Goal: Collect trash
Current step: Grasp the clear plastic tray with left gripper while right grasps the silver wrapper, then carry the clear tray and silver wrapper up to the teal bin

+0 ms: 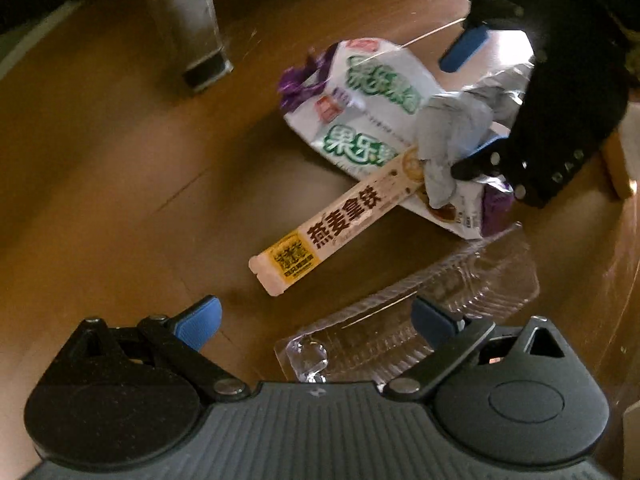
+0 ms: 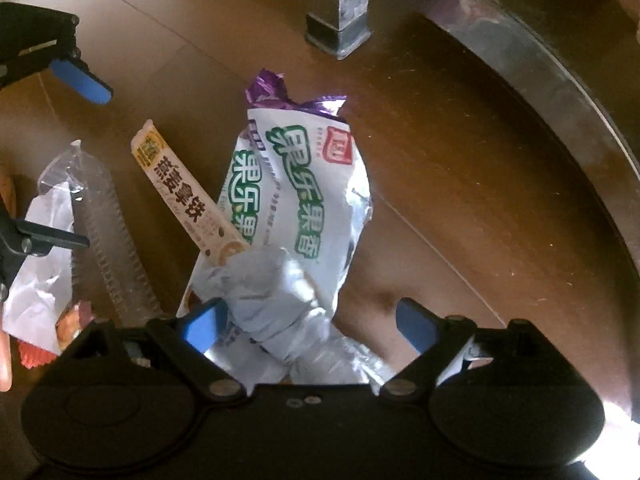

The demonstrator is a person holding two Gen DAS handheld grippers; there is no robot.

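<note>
I have both grippers pointing down over litter on a brown wooden floor (image 1: 100, 184). On the left, my left gripper (image 1: 316, 318) has its fingers (image 1: 200, 322) spread apart with nothing pressed between them; the clear plastic tray (image 1: 408, 312) lies under and between them, its far end running toward the right. To do this pickup well, I judge I should centre the fingers across the tray's narrow width before closing, since thin clear plastic may flex and slip. Just beyond the tray lies the coffee stick (image 1: 340, 228), one end tucked under the crumpled grey wrapper (image 1: 448, 140), which sits on the white snack bag (image 1: 368, 108). My right gripper (image 2: 310, 326) hangs over that pile with its fingers released and wide, the grey wrapper (image 2: 272, 292) between them but not pinched; I would come down squarely on the wrapper alone so the bag (image 2: 304, 184) and stick (image 2: 188, 196) do not drag along. The left view shows the tray's full length and the right gripper from outside. Only the right view shows a torn white wrapper with red scraps (image 2: 36, 280) at the far left, beside the tray (image 2: 116, 248), and a curved metal rim (image 2: 560, 80) at the right. A metal furniture leg (image 2: 340, 28) appears in both.
</note>
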